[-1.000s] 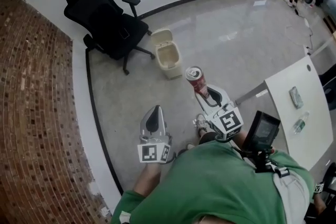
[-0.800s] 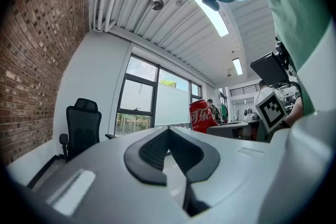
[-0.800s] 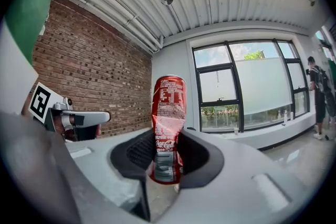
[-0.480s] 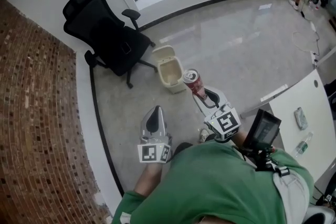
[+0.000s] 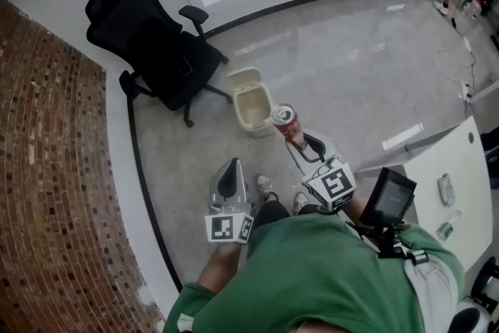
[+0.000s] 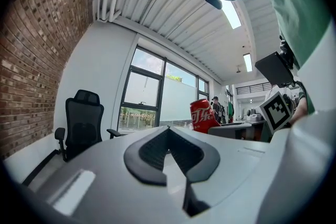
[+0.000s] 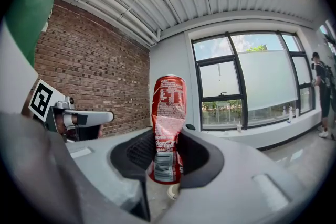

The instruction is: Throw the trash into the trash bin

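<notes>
A crumpled red soda can (image 5: 287, 123) stands up out of the right gripper (image 5: 299, 141), whose jaws are clenched on its lower half. It is carried above the floor just right of the open beige trash bin (image 5: 260, 129). The left gripper (image 5: 228, 170), jaws closed on nothing, hangs nearer and to the left. A black office chair (image 5: 156, 51) stands far left of the bin. The can appears short of the opening, so releasing now would likely bounce it off the rim.
</notes>
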A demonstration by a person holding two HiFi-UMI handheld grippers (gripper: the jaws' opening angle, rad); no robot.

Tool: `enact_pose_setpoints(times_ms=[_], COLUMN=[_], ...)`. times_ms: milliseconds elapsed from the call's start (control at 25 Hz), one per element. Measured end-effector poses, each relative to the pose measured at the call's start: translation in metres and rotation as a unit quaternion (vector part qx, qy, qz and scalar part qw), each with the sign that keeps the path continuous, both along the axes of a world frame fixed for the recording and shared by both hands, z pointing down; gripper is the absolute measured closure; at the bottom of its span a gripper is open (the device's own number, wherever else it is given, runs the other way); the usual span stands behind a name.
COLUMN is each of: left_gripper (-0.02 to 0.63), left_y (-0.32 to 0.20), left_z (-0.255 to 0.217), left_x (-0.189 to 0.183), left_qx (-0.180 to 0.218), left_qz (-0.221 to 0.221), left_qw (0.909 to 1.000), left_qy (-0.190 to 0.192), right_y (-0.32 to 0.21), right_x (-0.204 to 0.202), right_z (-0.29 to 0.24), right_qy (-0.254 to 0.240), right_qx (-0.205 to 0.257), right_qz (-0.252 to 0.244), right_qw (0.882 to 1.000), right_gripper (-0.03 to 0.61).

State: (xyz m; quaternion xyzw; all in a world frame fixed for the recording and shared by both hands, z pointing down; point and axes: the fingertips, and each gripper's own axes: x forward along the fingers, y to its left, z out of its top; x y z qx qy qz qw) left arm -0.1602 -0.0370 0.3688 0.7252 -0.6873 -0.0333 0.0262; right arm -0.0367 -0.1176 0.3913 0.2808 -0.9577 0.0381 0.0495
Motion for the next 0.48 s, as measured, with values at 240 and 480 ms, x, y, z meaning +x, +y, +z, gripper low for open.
enact_pose_setpoints(times_ms=[240,480], left_gripper=[0.607,0.607], left_y=[-0.04,-0.082], left_z=[0.009,0.004], left_x=[-0.046,-0.097], left_qx=[-0.004,0.02], left_qz=[0.011,0.032], left_qw=[0.9999,0.999], left_qy=[0.008,0.023], right_y=[-0.03,-0.059], right_x=[-0.04,-0.089], right_z=[0.006,0.008], right_qy=[0.015,0.025], right_qx=[-0.005,0.0], right_qz=[0.016,0.035], right_qw=[1.0,0.999], right_gripper=[0.462,0.462])
